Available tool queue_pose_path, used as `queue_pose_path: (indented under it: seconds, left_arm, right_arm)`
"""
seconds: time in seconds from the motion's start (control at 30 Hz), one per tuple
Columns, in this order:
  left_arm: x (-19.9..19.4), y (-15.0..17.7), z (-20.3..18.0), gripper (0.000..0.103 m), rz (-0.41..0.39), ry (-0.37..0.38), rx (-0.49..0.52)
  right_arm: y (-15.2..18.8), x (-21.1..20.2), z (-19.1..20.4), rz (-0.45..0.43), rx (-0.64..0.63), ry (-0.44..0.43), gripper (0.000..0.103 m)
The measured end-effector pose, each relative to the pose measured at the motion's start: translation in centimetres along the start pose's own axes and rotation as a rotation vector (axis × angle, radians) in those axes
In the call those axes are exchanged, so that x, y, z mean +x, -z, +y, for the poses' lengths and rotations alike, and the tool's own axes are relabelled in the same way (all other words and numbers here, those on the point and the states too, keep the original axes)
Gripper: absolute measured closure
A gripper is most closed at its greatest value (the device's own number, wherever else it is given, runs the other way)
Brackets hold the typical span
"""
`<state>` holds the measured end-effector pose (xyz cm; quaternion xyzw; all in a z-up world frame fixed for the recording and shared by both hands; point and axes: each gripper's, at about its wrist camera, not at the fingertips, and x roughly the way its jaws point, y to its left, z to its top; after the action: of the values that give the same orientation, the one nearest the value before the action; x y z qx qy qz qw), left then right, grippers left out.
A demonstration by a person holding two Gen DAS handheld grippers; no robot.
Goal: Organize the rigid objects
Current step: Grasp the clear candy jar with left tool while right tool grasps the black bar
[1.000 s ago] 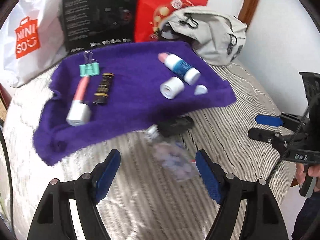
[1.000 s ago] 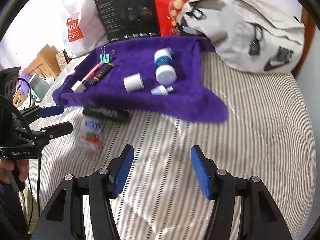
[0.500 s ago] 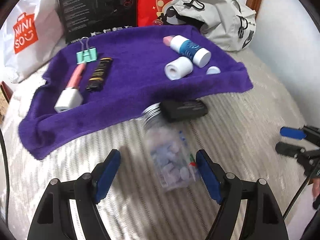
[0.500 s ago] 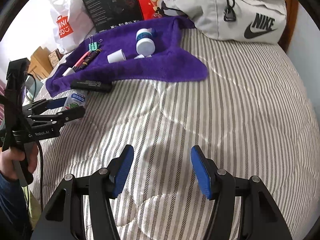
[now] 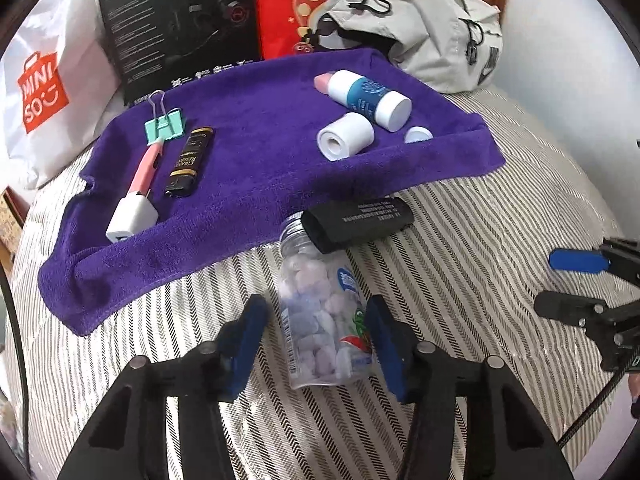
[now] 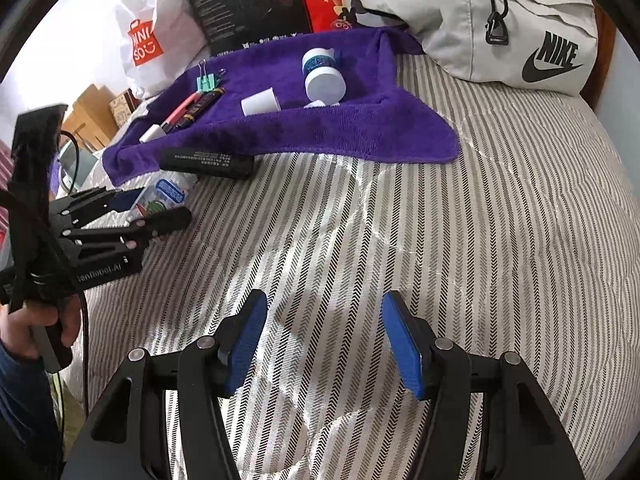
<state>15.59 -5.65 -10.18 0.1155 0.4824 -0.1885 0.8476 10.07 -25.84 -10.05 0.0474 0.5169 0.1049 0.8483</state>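
A clear candy jar lies on the striped bed cover, lid toward a black rectangular device at the edge of the purple towel. My left gripper is open, its blue pads on both sides of the jar, with a gap at the left pad. On the towel lie a teal binder clip, a pink pen with white charger, a black lighter, a white roll and a blue-white bottle. My right gripper is open and empty over bare bed cover; its view shows the left gripper at the jar.
A grey Nike bag, a red box, a black box and a white Miniso bag line the back of the bed. The striped bed cover stretches to the right of the towel.
My left gripper has moved forward so the jar now lies between its pads. My right gripper has drawn back and turned, away from the towel.
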Motion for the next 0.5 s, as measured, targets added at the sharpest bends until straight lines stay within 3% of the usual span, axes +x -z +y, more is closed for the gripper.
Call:
queue_pose_path:
  seconds: [0.27,0.5]
  left_arm:
    - [-0.7,0.9,0.5,0.062,-0.001,0.029,0.007]
    - [-1.8,2.7,3.4,0.062,0.008,-0.024,-0.02]
  right_arm:
    - [-0.4,0.2,0.3,-0.015,0.014,-0.008,0.039]
    - [-2.1,1.0,2.4,-0.04,-0.015,-0.044,0.039]
